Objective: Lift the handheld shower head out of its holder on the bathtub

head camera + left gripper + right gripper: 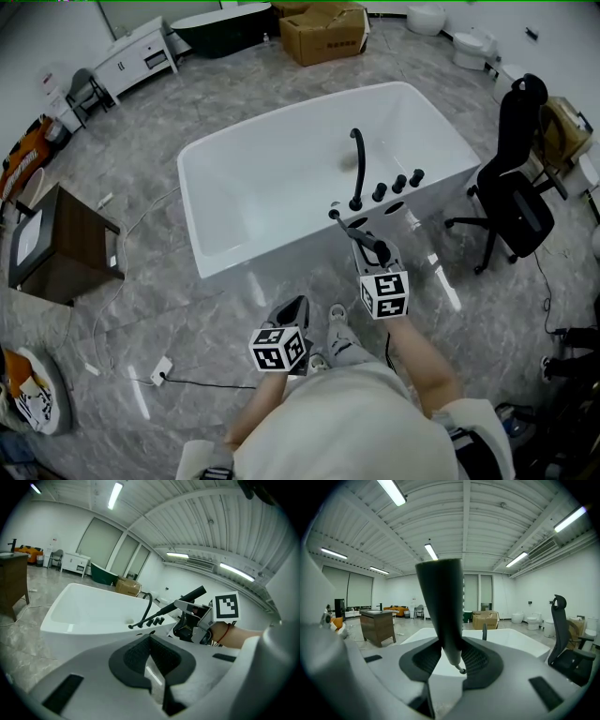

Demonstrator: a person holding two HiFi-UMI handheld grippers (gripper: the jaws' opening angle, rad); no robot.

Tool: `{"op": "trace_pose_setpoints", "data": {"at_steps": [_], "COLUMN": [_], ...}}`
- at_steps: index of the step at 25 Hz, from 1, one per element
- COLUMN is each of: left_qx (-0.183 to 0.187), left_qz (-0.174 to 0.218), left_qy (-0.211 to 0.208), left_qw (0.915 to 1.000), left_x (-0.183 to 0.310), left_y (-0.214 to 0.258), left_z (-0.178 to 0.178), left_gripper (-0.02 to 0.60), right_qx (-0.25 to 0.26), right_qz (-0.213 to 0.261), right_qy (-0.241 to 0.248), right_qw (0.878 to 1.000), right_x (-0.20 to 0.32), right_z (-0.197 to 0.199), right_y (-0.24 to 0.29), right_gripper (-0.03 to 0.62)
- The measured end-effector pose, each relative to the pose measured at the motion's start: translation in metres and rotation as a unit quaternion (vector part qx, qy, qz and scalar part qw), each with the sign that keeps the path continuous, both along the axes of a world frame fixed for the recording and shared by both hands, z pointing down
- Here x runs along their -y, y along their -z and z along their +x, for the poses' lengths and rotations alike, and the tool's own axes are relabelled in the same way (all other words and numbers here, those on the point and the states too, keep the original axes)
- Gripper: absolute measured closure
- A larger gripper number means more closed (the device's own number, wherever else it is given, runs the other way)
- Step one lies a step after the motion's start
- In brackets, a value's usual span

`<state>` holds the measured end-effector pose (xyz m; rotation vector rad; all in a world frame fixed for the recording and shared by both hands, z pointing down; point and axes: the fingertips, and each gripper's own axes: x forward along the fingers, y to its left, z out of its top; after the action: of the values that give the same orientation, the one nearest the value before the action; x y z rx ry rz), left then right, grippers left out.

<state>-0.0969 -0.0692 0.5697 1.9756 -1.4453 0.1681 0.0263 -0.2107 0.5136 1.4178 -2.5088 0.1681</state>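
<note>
Shower head point(361, 236) looked clear of its holder, clamped in the right gripper point(375, 251) over the bathtub point(281, 178) rim at 5 o'clock. Left gripper point(295, 309) was closed, empty — little was left to do.

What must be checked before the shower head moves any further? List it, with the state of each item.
1. Grip: right gripper has its jaws closed on the shower head. Ok.
2. Lift-out: in the head view the shower head hangs above the bathtub rim. Ok.
3. Hose: none shows trailing from the low end. Cannot tell.
4. Clearance: the black spout stands close by but apart from the shower head. Ok.
5. Left gripper: nothing between its jaws, away from the tub. Ok.
</note>
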Motion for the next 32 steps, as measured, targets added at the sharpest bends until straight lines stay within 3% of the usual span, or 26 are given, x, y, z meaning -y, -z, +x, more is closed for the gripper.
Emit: {"op": "trace_pose_setpoints", "data": {"at_steps": [17, 32], "left_qx": [0.008, 0.018], "left_qz": [0.024, 0.037], "left_qy": [0.001, -0.005], "left_qw": [0.9997, 0.9991], "left_x": [-0.03, -0.032], "left_y": [0.009, 0.014], "left_z": [-0.008, -0.003], "left_gripper": [0.561, 0.561], "right_qx": [0.012, 0.044], "right_qz": [0.06, 0.072], "right_qy": [-0.01, -0.025], "right_qw": [0.998, 0.996], "right_x": [-0.082, -0.105], "right_z": [0.014, 0.033], "right_y": [0.049, 0.065], "right_gripper": [0.451, 0.451]}}
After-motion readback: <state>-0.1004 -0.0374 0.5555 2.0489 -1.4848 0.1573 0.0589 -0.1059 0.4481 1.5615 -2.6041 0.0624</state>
